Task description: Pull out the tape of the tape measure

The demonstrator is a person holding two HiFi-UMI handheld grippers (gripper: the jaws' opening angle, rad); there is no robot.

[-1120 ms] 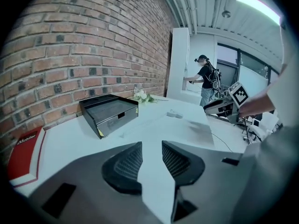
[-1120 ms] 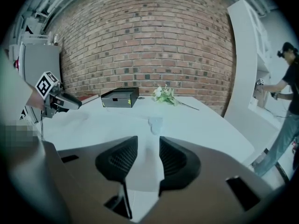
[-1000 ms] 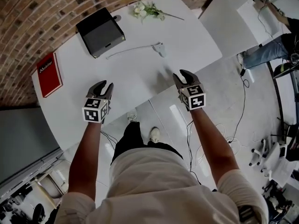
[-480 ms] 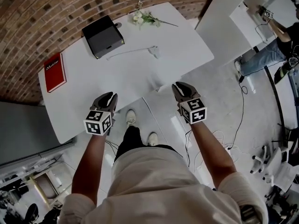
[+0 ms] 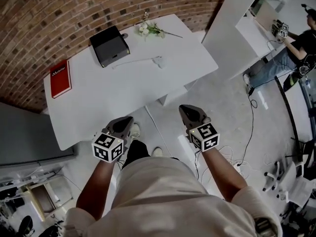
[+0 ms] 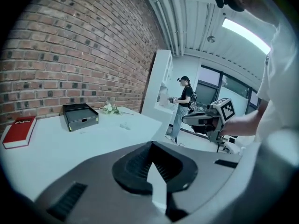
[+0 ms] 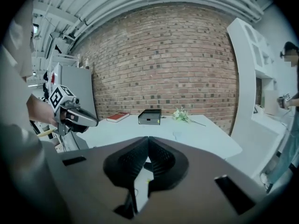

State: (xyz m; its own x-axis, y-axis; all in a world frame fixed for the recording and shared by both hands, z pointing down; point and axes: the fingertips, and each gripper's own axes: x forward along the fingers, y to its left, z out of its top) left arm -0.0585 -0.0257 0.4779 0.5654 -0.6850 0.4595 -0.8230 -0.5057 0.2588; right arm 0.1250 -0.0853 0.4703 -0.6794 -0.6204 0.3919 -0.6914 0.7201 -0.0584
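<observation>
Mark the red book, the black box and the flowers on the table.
red book (image 5: 60,79): head view, middle of its red cover.
black box (image 5: 109,43): head view, centre of its top face.
flowers (image 5: 146,28): head view, on the white blossoms.

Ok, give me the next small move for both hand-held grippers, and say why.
Probably just lower both to rest. The left hand-held gripper and right hand-held gripper are shut and empty, off the near edge of the table. The tape measure lies far across it with its tape drawn out in a long strip, so the pull looks done.
</observation>
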